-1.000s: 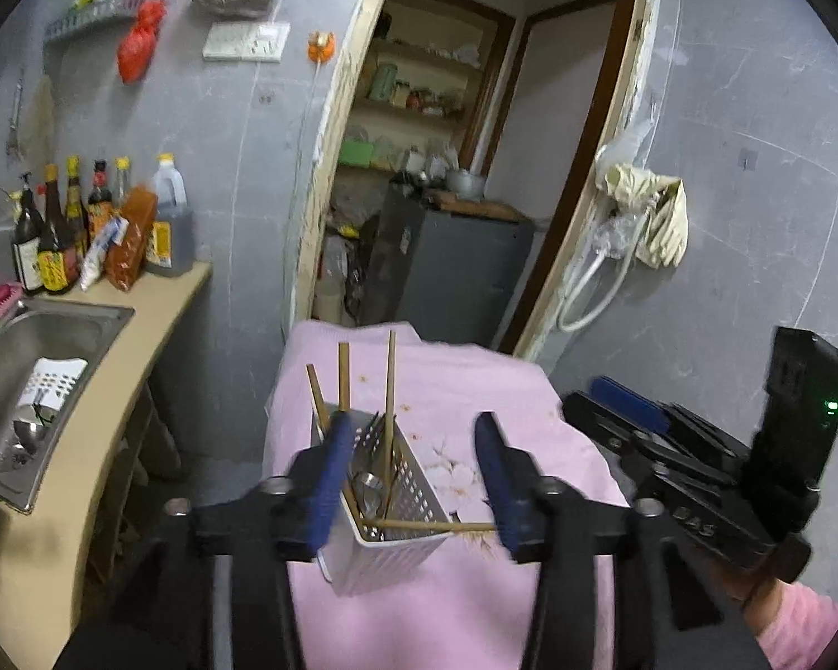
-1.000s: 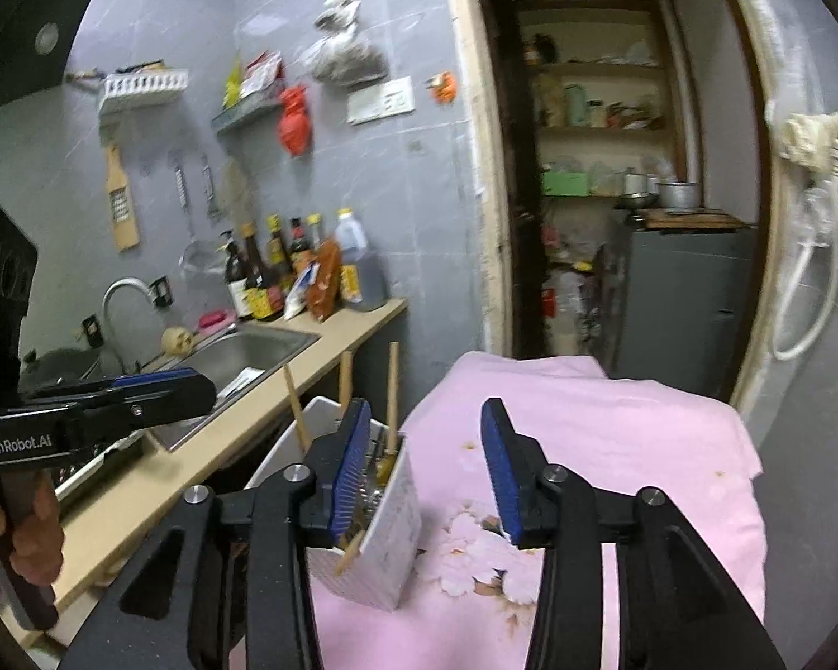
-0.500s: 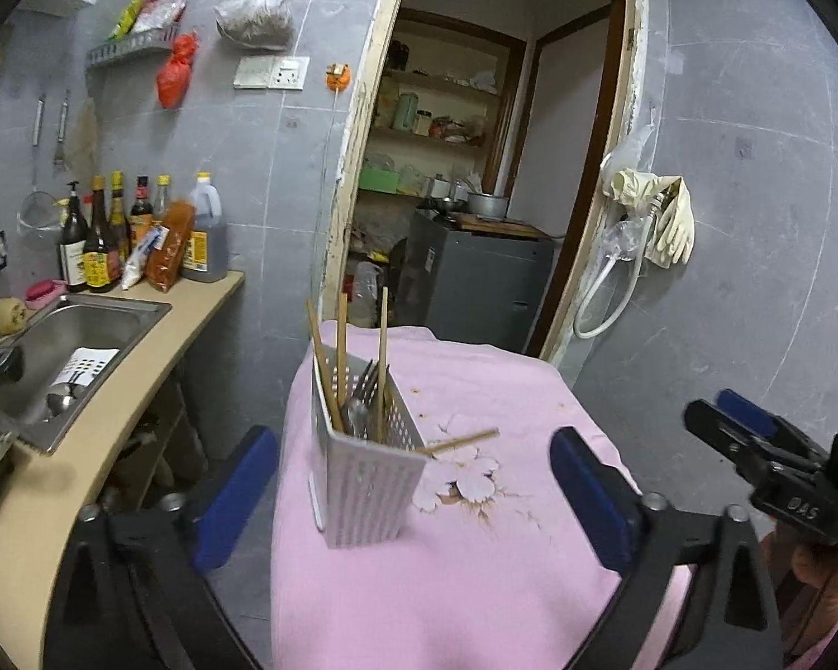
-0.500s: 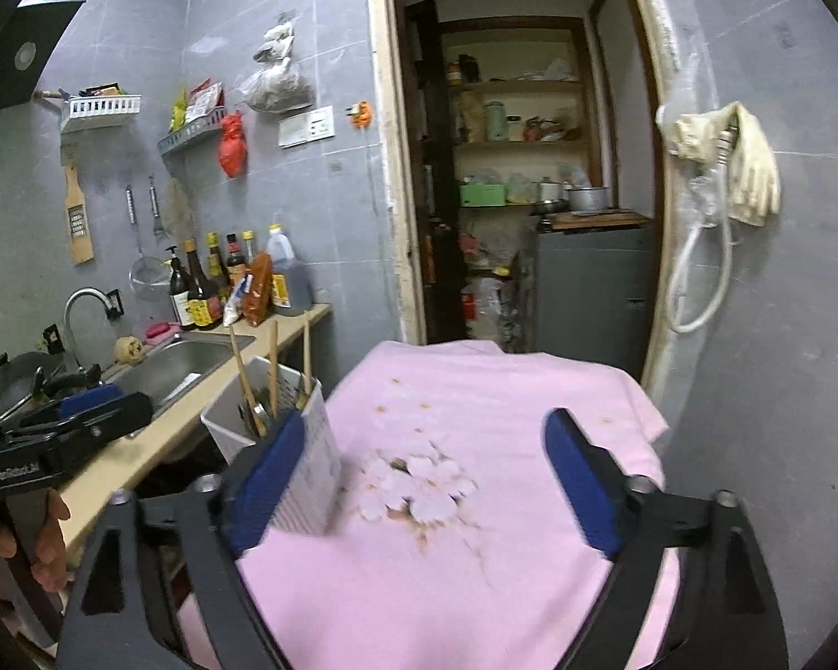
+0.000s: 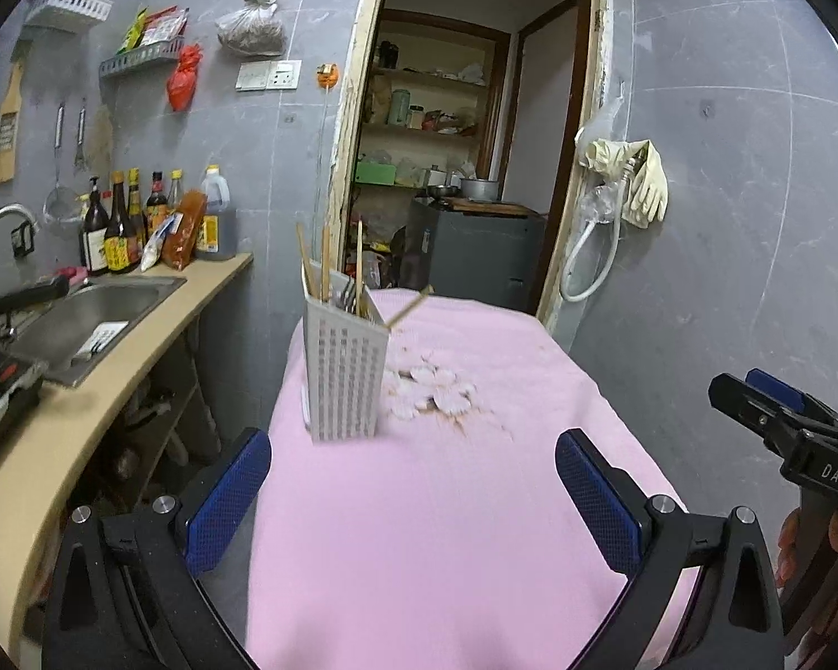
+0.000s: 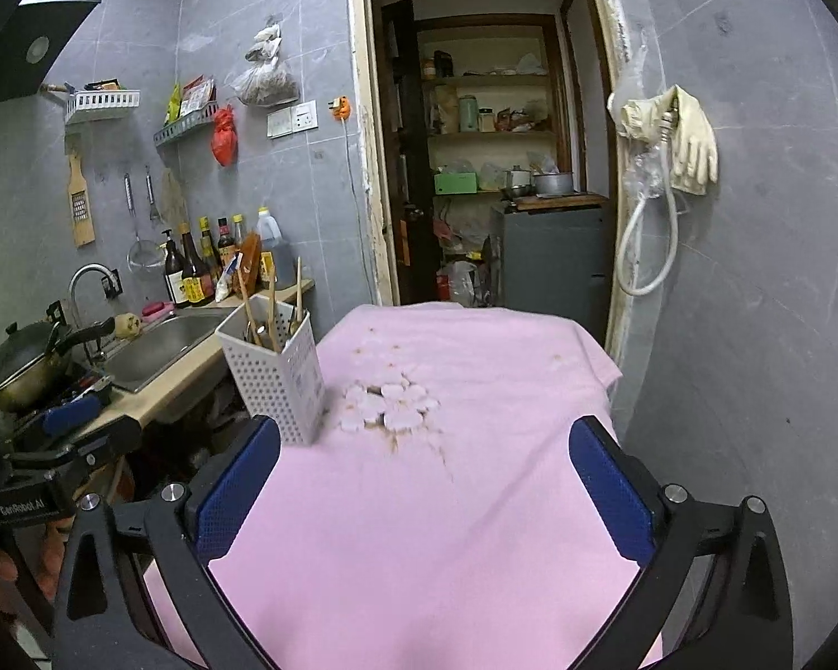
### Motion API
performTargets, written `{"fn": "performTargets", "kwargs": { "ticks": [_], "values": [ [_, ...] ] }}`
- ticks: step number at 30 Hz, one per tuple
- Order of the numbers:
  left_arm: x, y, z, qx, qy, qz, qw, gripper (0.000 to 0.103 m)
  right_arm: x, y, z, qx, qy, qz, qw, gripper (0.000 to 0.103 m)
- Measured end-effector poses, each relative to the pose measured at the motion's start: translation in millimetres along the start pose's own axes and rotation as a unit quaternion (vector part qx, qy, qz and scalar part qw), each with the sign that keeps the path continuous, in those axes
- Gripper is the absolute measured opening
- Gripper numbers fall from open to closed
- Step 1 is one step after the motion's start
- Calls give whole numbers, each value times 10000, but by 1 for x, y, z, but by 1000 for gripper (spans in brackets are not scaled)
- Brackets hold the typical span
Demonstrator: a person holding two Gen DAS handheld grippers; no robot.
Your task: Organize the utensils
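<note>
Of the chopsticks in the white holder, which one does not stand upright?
The chopstick that leans far right, its tip out past the rim of the holder, over the pink cloth. The other chopsticks stand almost upright.

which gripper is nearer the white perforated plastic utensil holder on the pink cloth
Right, narrowly. The right gripper has the white perforated plastic utensil holder just beyond its left finger. The left gripper sits back, a strip of pink cloth between them.

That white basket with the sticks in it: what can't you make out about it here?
- White basket, left wrist view: its perforated walls hide the contents below the rim.
- Chopsticks, right wrist view: lower ends hidden inside.
- Metal utensils: too small and blurred to identify.
</note>
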State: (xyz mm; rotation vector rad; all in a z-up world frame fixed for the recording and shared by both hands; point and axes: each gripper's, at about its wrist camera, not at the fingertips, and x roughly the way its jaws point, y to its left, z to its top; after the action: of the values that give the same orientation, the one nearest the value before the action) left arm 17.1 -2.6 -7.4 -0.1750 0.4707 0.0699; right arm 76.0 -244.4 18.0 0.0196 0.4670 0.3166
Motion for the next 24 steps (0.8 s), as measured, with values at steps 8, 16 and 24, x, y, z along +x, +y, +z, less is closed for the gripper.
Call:
{"fn": "performTargets", "kwargs": {
  "ticks": [8,16,24],
  "values": [
    [-26,-11,-19,23,-130,128,9998,103,-33,1,-30,26,-14,-13,10000,102],
    [-38,-15,-24,15,-209,140,9997,103,-36,0,-31,81,-50,6,10000,102],
    [-39,-13,-24,24,-220,135,9997,103,-37,6,-30,30,-34,11,10000,102]
  ]
}}
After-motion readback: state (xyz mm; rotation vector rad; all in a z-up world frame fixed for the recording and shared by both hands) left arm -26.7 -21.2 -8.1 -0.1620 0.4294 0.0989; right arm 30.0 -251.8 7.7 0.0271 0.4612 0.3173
